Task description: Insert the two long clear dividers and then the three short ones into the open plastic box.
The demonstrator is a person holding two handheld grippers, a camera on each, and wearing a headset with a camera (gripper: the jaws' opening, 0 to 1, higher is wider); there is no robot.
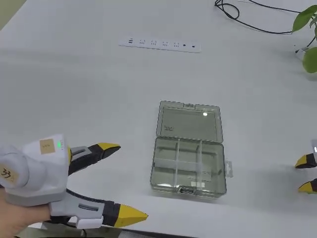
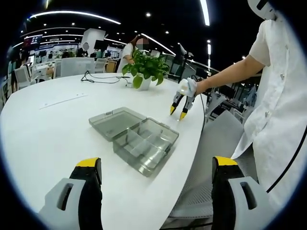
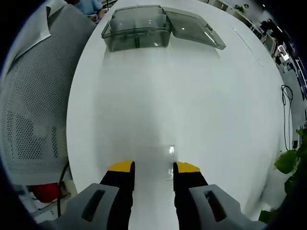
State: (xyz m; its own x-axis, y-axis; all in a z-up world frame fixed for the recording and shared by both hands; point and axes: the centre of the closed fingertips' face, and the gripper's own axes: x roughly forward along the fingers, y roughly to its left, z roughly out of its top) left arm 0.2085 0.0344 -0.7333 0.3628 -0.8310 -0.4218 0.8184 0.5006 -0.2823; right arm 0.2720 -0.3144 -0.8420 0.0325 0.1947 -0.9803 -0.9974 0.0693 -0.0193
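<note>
The smoky clear plastic box (image 1: 188, 166) lies open near the table's front edge, its lid (image 1: 188, 121) folded back flat. Clear dividers (image 1: 184, 159) stand inside it, forming several compartments. My left gripper (image 1: 124, 182) hovers left of the box, jaws wide apart and empty; its own view has the box (image 2: 144, 139) ahead of the left gripper (image 2: 156, 165). My right gripper (image 1: 303, 174) sits at the right edge, open. In the right gripper view a small clear piece (image 3: 170, 163) lies on the table between the jaws of the right gripper (image 3: 153, 167), close to the right-hand one; the box (image 3: 139, 31) is far ahead.
A white power strip (image 1: 161, 43) lies at the back, with black cables (image 1: 247, 17) and a potted plant (image 1: 308, 27) at the back right. A grey mesh chair (image 3: 33, 96) stands off the table's front edge. A person in a white shirt (image 2: 276, 96) holds the right gripper (image 2: 180, 108).
</note>
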